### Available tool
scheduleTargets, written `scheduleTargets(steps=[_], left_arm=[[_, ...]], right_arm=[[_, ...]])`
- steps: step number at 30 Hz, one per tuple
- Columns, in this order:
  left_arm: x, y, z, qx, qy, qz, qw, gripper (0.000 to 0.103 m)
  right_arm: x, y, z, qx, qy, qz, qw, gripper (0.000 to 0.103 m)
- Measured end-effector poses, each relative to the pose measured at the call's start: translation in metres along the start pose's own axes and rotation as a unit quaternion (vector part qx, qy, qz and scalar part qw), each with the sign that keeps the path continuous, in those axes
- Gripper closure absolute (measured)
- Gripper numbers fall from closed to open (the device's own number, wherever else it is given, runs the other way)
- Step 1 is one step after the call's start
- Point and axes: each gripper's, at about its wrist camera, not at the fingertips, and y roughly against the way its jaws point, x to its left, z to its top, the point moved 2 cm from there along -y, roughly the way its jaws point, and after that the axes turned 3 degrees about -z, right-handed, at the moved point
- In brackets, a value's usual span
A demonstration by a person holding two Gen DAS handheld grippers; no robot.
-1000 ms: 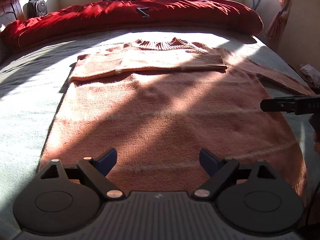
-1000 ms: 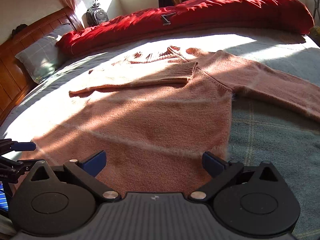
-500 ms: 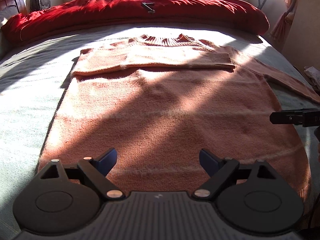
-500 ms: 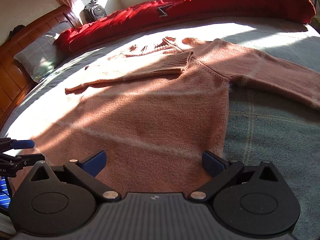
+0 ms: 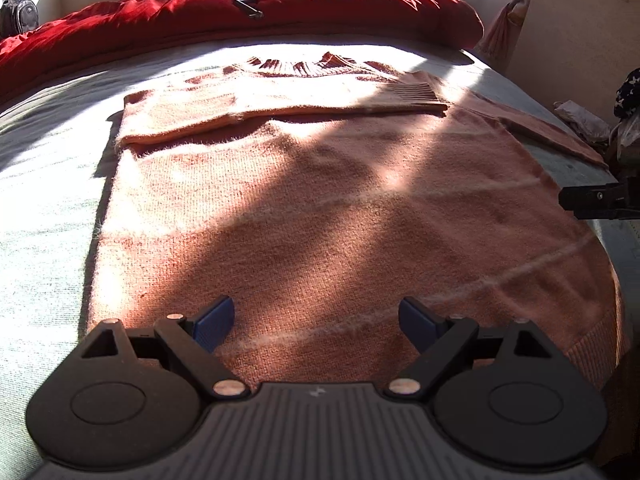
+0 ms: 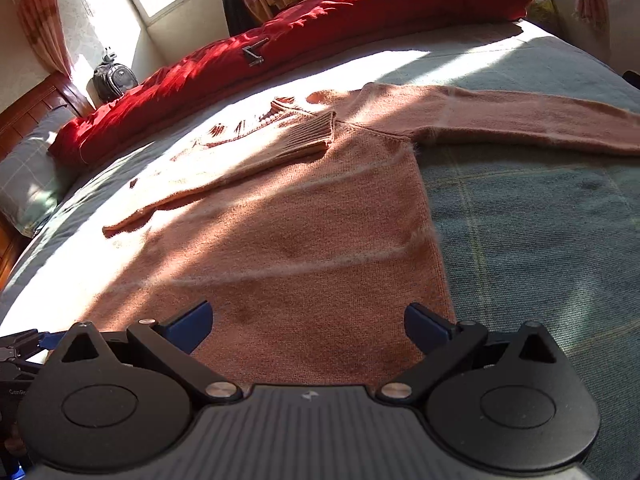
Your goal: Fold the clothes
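Sun stripes the bed (image 6: 540, 240). The sweater (image 5: 320, 216) lies flat, one sleeve (image 5: 280, 100) folded across, the other sleeve (image 6: 500, 120) stretched toward two o'clock. The left claw (image 5: 316, 318) and right claw (image 6: 308, 322) hover released; a shallow pinch on fuzzy knit could drag it crooked.

Both cameras now sit closer to the fuzzy salmon-pink knitted sweater (image 5: 320, 208), which fills more of each view than a second ago. In the left wrist view the right gripper's black finger (image 5: 592, 200) lies farther right and lower than before. In the right wrist view the rolled red quilt (image 6: 320, 36) and the window appear higher.
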Motion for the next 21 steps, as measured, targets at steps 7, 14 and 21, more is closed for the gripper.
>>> scheduleTargets(steps=[7,14,21], left_arm=[[0.011,-0.006,0.01,0.008,-0.007,-0.023,0.9997,0.014],[0.012,-0.017,0.021,0.021,-0.018,-0.025,0.9993,0.014],[0.009,-0.022,0.027,0.013,-0.012,-0.028,0.9995,0.014]], right_arm=[[0.004,0.015,-0.007,-0.011,-0.017,-0.048,0.999,0.0],[0.001,0.022,-0.006,-0.022,-0.034,-0.066,0.997,0.0],[-0.005,0.025,0.003,-0.025,-0.03,-0.072,0.997,0.0]])
